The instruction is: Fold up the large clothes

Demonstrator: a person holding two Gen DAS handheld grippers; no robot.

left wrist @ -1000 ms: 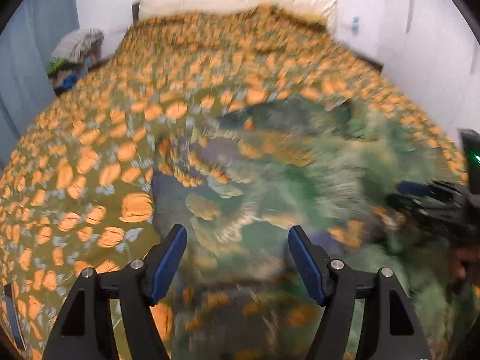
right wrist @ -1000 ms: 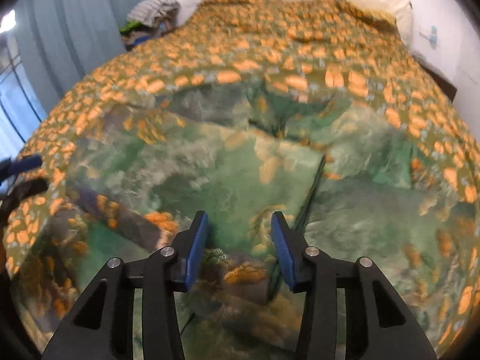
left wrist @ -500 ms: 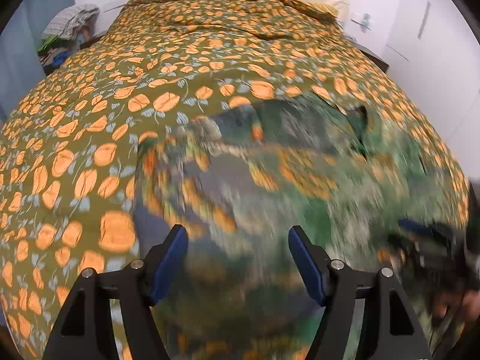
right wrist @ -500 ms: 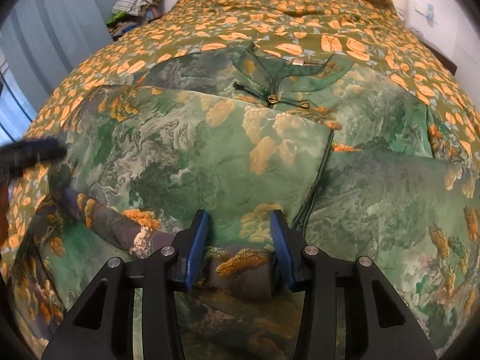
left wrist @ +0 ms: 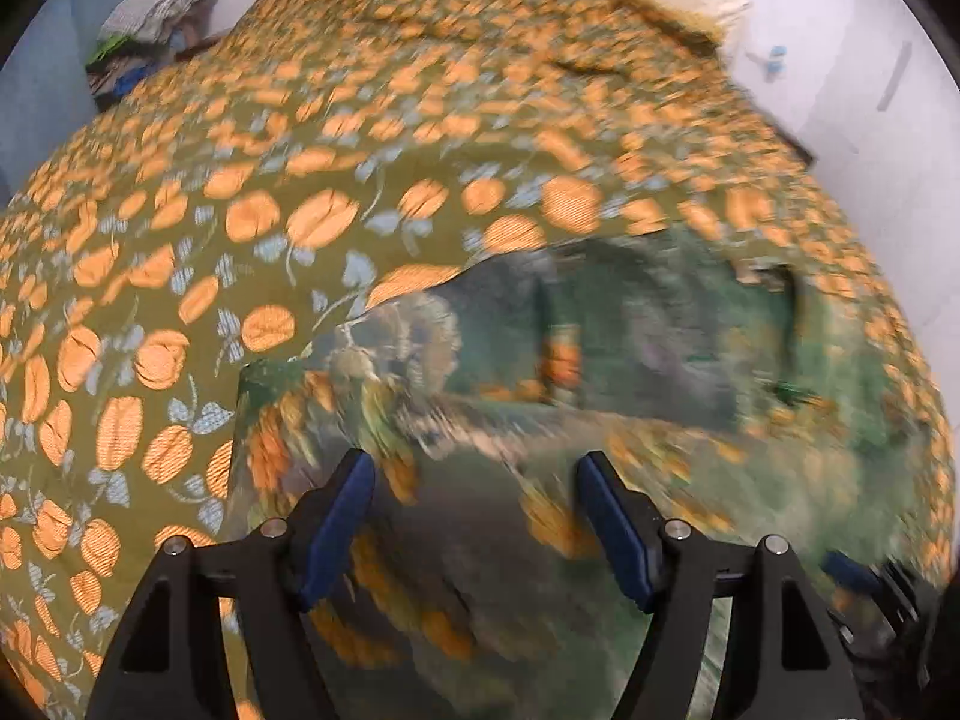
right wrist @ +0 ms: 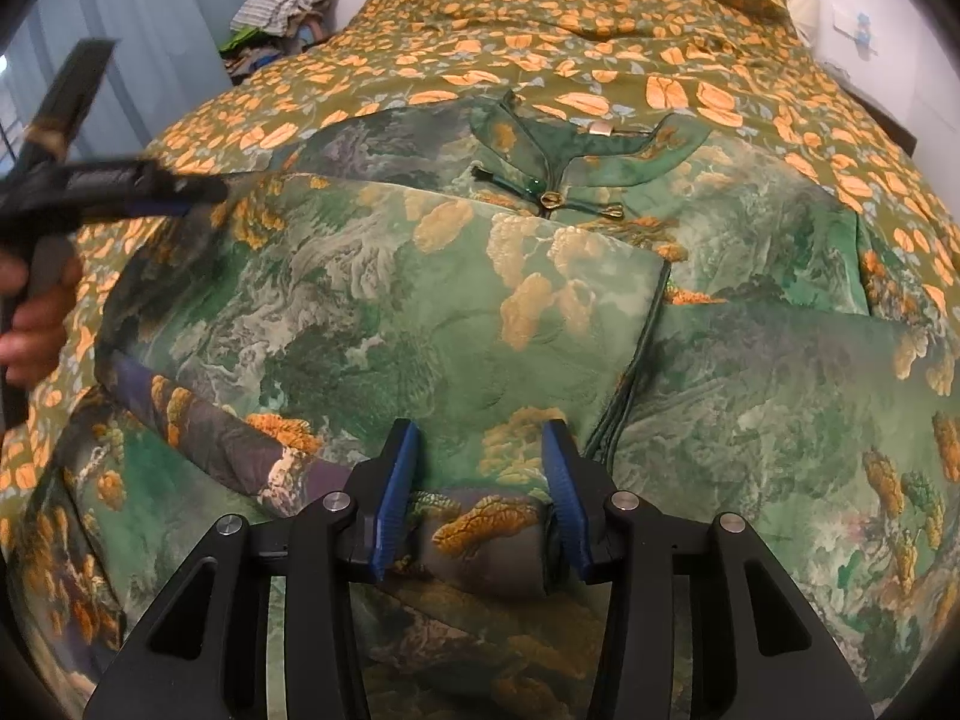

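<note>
a rolled fold of the green landscape-print quilted jacket [right wrist: 480,312] is clamped by the right gripper [right wrist: 480,480], while the left gripper [left wrist: 474,516] is held open and empty above the orange-flowered olive bedspread [left wrist: 180,276].

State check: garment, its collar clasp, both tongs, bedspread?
green garment: spread on the bed, left sleeve folded across the front
collar clasp: fastened
right tongs: shut on a rolled cuff
left tongs: open, empty, above the garment
bedspread: rumpled near the pillow
</note>
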